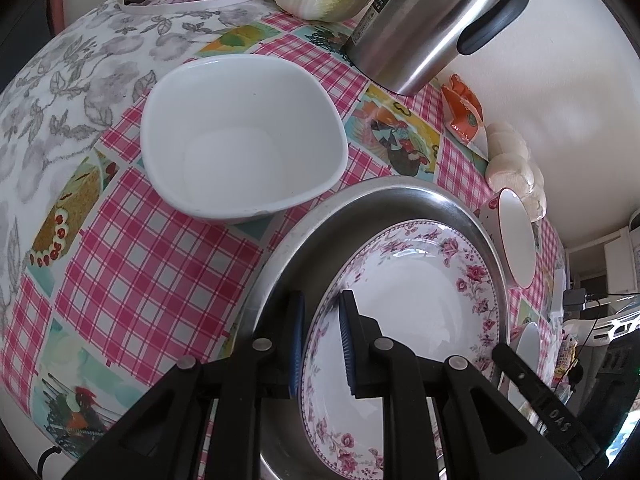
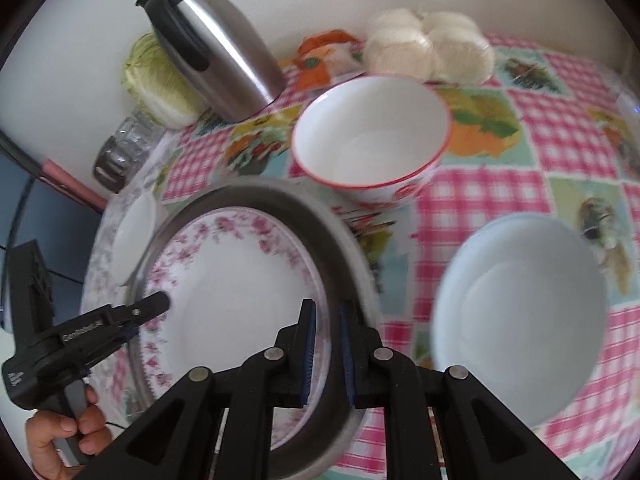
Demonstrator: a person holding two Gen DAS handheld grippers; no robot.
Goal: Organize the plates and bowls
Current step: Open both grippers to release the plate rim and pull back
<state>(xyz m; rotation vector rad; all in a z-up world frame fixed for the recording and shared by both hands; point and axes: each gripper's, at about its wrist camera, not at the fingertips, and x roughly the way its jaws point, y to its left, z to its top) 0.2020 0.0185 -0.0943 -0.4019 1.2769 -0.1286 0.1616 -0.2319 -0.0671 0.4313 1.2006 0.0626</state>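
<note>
Left tool (image 1: 322,344) narrow, pads astride rim of floral-bordered white ceramic plate (image 1: 416,312) lying in round steel tray (image 1: 352,200); grip unconfirmed. Right tool (image 2: 327,350) likewise narrow, astride opposite rim. Judgement: clamp both evenly, lift level.

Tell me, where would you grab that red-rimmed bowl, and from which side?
By its rim, I'd say. The red-rimmed bowl stands upright and open, with thin walls flaring up, so one finger can go inside and one outside. Come from the near side, next to the metal tray: the packets and the flask crowd the far side.
</note>
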